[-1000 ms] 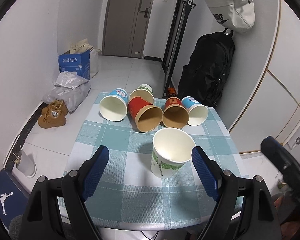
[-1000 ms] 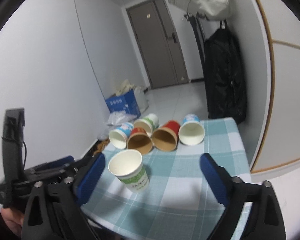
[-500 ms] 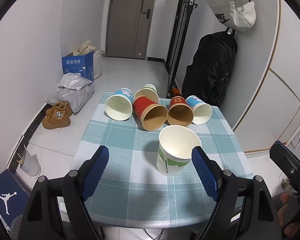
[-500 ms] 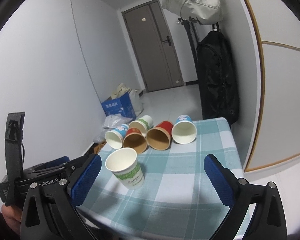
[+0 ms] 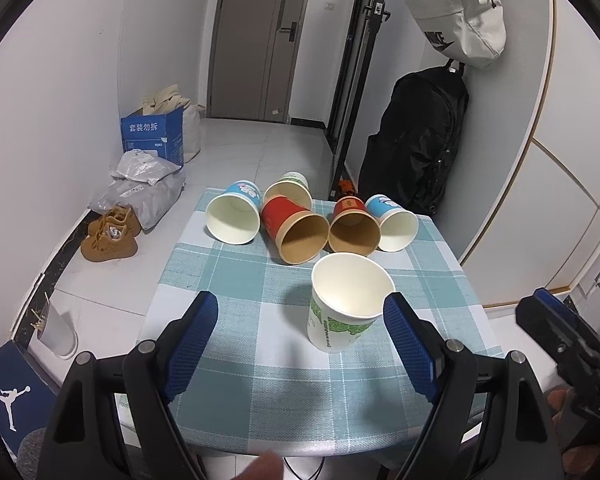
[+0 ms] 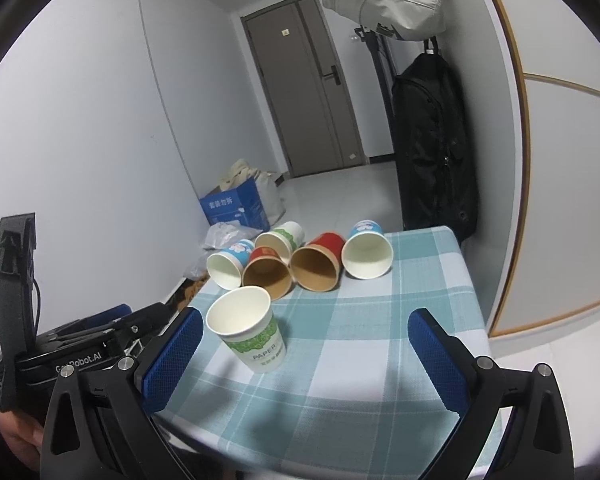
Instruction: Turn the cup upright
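The table (image 5: 228,360) with its teal checked cloth carries everything. Five cups lie on their sides along its far edge: blue cup (image 5: 233,216), green-print cup (image 5: 290,189), big red cup (image 5: 296,227), smaller red cup (image 5: 354,227), blue cup at the right end (image 5: 396,222). The white-and-green paper cup (image 5: 346,300) stands upright mid-table, just in front of them. My left gripper (image 5: 300,346) and right gripper (image 6: 304,350) hang spread wide, holding nothing. Risk, I reckon: reaching past, a finger clips that light cup and topples it, or sets the lying ones rolling off the far edge.
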### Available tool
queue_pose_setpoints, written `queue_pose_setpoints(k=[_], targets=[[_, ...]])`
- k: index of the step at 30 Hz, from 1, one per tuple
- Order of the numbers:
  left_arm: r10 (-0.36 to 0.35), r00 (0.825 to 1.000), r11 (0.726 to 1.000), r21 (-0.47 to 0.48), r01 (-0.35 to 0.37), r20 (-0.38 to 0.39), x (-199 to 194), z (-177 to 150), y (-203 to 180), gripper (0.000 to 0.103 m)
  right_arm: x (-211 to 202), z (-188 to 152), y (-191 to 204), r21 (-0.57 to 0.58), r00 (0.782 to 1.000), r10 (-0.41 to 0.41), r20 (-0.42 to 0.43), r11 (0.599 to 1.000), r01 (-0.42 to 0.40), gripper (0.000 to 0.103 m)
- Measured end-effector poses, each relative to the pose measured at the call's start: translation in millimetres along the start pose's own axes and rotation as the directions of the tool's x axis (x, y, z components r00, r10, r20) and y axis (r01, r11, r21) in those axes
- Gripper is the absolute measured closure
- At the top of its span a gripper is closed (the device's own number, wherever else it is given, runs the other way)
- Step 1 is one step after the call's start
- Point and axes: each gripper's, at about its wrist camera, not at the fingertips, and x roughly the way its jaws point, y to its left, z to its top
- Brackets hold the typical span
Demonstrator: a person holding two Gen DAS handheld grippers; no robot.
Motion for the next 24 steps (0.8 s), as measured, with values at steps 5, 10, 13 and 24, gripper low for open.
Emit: queue_pose_setpoints(k=[5, 10, 13, 24], targets=[[-0.008, 1.0, 1.0, -0.001, 0.008, 0.016, -2.5, 2.2, 0.3, 0.021, 1.1, -0.6, 2.3, -0.013, 1.0, 0.001, -0.004, 1.0, -0.001, 0.0], [-0.013, 1.0, 1.0, 0.002, 0.013, 0.018, -2.6, 2.6, -0.6, 0.021, 0.7, -0.7, 1.2, -0.009, 1.0, 0.0, 0.0, 1.0, 0.0, 0.0], [-0.016, 0.999, 1.0, 0.01, 0.016, 0.031, -4.6, 2.4, -2.5, 0.021, 2.8, -1.2, 0.0, -0.004, 1.0, 0.0, -0.005, 1.0, 0.0, 0.0], [-0.044, 0.997, 0.999, -0.004, 0.045, 0.066, -9.7, 4.9, -0.2, 0.021, 5.7, -1.2, 0.5, -0.003, 1.0, 0.003, -0.018, 1.0, -0.003, 0.0]])
